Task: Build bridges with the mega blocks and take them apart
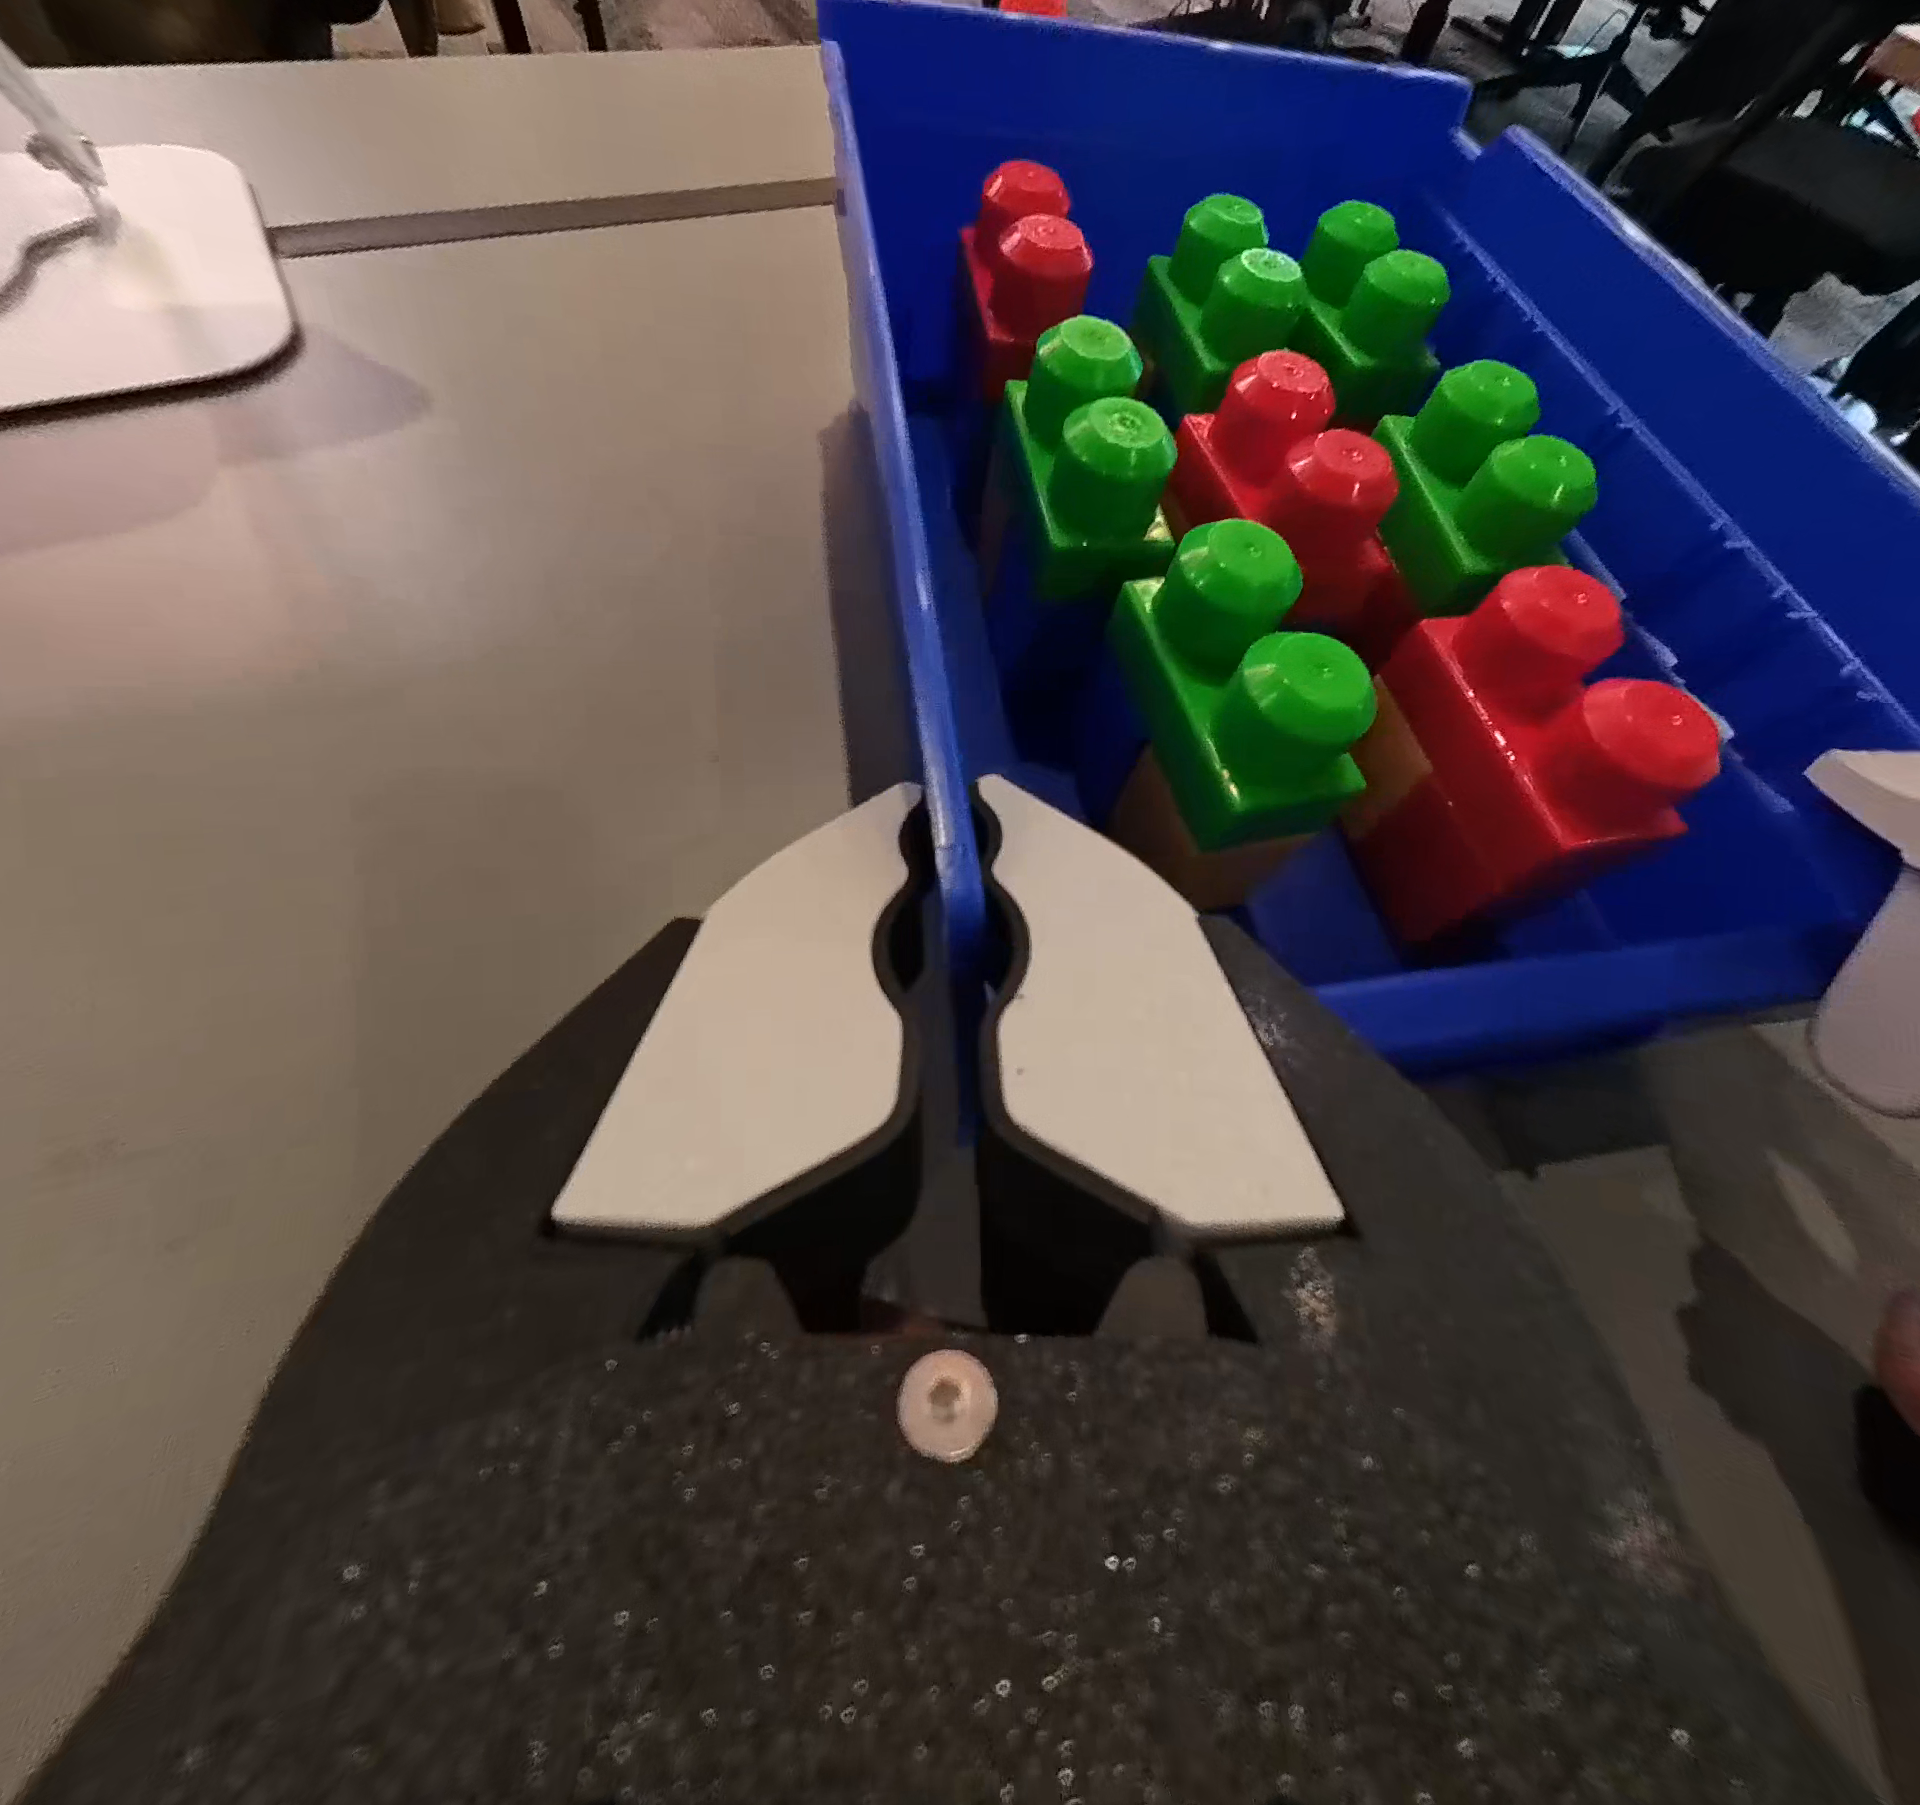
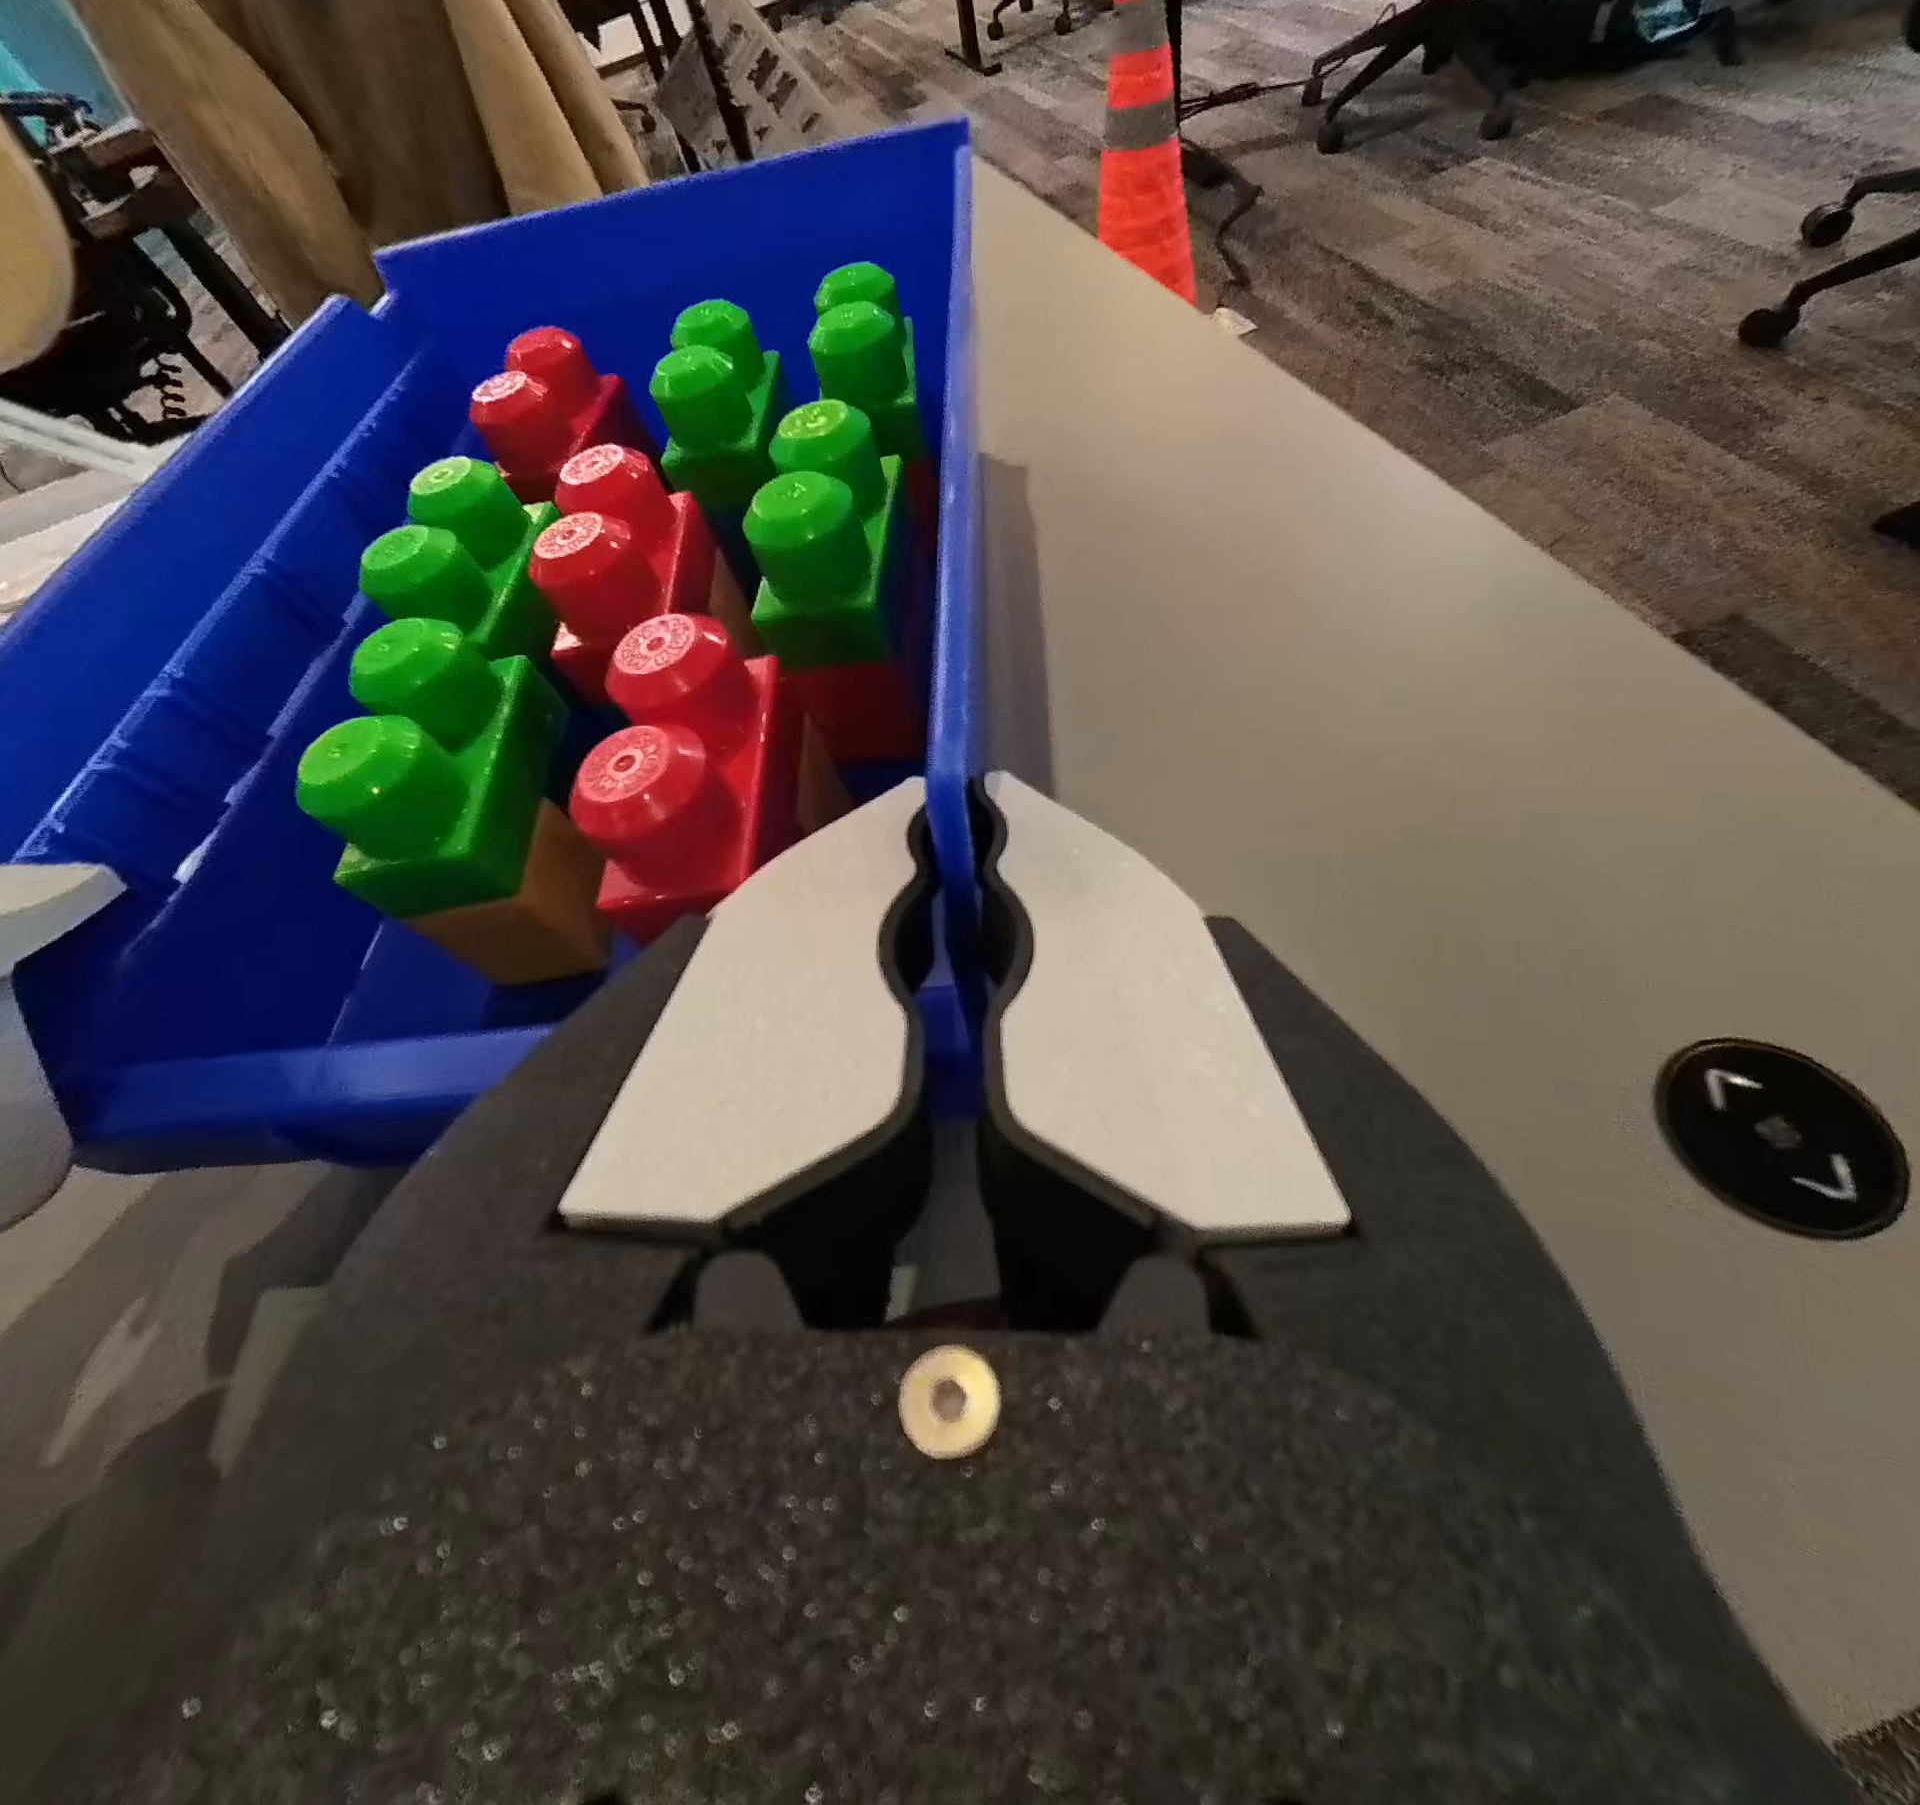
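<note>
Nearest to us, our left gripper [image 1: 951, 820] is pinched on the left long wall of the blue bin [image 1: 1143, 82], and our right gripper [image 2: 951, 810] is pinched the same way on the opposite long wall, each with one finger inside the bin and one outside. We judge that we hold it from both sides so the load stays level while we shift or steady it; neither pair of fingers is on a block, so no bridge is begun yet. The mega blocks [image 1: 1247, 685] stand studs-up inside the bin, filling the left wrist view from about twelve to three o'clock of the fingers: green and red pieces in close rows, some seated on tan or orange ones below. Packed so tightly, the neighbours and the bin walls leave little room for fingers around a single block, which we expect will hinder picking. The grey table [image 1: 416, 716] lies open at nine o'clock in the left view and at three o'clock in the right. A black round control [image 2: 1782, 1137] is set into it at four o'clock, and a white flat base [image 1: 135, 290] rests at ten o'clock. Farthest off, an orange cone [image 2: 1143, 124] and office chairs stand on the floor.
</note>
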